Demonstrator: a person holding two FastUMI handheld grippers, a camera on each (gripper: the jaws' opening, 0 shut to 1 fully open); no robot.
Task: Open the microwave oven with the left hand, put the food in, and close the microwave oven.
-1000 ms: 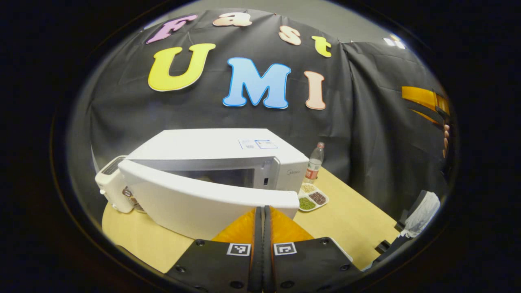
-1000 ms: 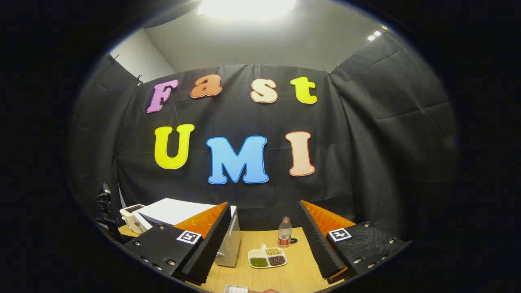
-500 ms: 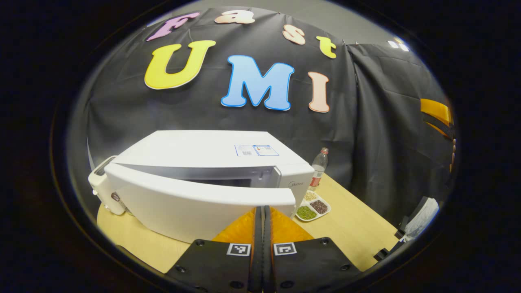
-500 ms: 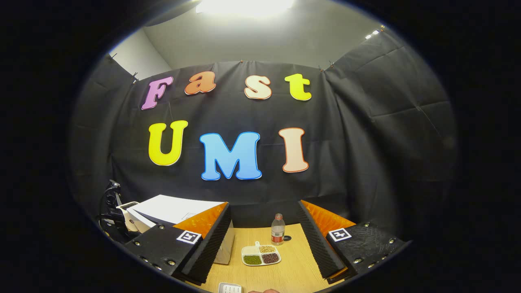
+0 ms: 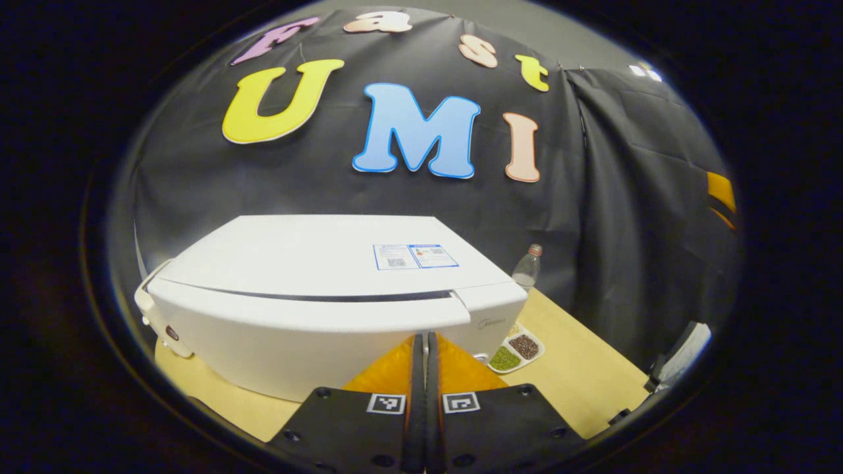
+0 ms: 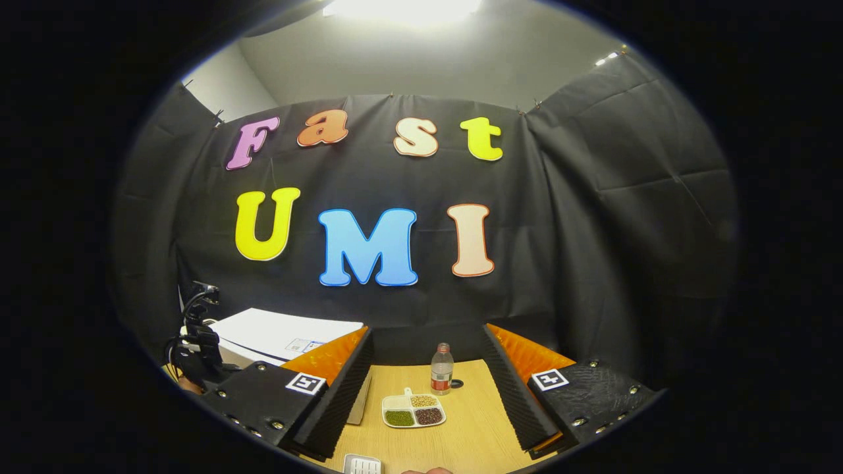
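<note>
My left gripper [image 5: 425, 359], jaws together, presses the microwave [image 5: 316, 263] door [image 5: 296, 336], nearly flush, on the desk [image 5: 579, 375]. The door looks stiff and smooth; I'd push near its free edge. My right gripper [image 6: 428, 388] hangs open, holding nothing.

microwave [image 5: 316, 309] on table [image 5: 579, 375] | tray [image 6: 413, 413] before bottle [image 6: 441, 370]
</note>
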